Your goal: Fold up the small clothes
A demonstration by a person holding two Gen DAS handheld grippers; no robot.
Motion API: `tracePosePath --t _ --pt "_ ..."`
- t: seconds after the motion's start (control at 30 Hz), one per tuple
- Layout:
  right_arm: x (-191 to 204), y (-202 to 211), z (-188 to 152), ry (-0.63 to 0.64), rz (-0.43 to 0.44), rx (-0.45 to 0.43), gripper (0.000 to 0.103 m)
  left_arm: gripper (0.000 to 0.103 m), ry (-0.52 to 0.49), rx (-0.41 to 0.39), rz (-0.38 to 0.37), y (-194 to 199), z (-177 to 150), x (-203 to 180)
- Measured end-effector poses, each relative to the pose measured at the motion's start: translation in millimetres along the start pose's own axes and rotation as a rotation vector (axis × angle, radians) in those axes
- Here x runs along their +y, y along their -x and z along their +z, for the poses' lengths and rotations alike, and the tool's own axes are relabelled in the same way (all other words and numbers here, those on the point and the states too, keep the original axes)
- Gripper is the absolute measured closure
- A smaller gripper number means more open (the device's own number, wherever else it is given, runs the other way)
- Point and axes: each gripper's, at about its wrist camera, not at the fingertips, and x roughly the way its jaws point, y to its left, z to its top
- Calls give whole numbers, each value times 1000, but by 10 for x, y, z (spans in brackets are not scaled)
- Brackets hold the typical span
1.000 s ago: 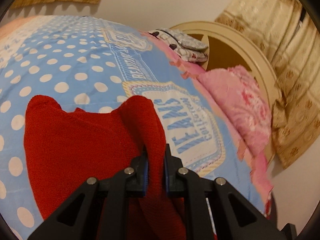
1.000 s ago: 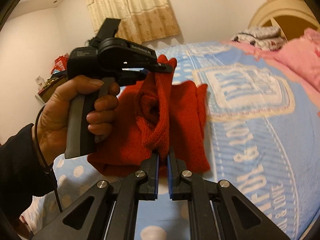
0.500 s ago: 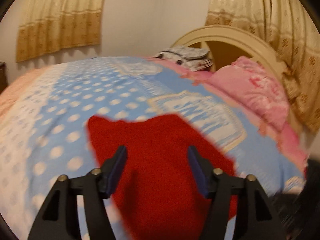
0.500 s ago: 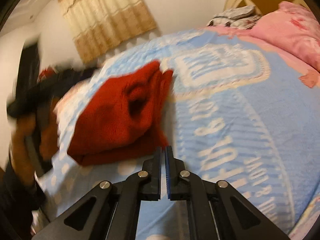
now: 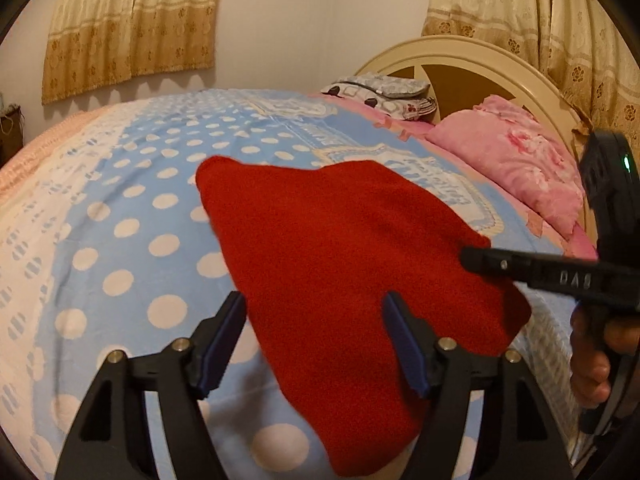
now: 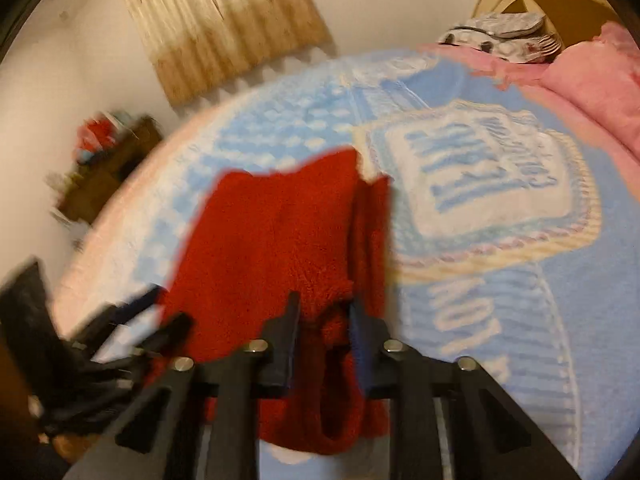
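The red knit (image 5: 344,264) lies folded on the bed (image 5: 132,216). The left gripper (image 5: 314,344) hangs wide open over its near edge, holding nothing. The right gripper (image 6: 324,344), partly open, straddles a bunched fold without clamping it.

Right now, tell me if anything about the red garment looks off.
The red garment lies folded but skewed on the bedspread; in the right wrist view a narrow strip sticks out along its right edge. Nothing looks torn or spilled.

Your left gripper (image 5: 314,336): black truss arms, silver screws, blue pads. Right gripper (image 6: 324,330): same build; its body shows "DAS", green LED.
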Motion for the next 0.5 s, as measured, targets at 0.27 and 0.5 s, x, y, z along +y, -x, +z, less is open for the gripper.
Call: tracePosePath --t 0.27,0.5 --pt "-202 88 -271 -15 -37 -24 87 13 9 41 11 -118 -14 -7" --pt "-71 235 -33 -10 -97 -95 74 7 30 55 26 -119 -64 32"
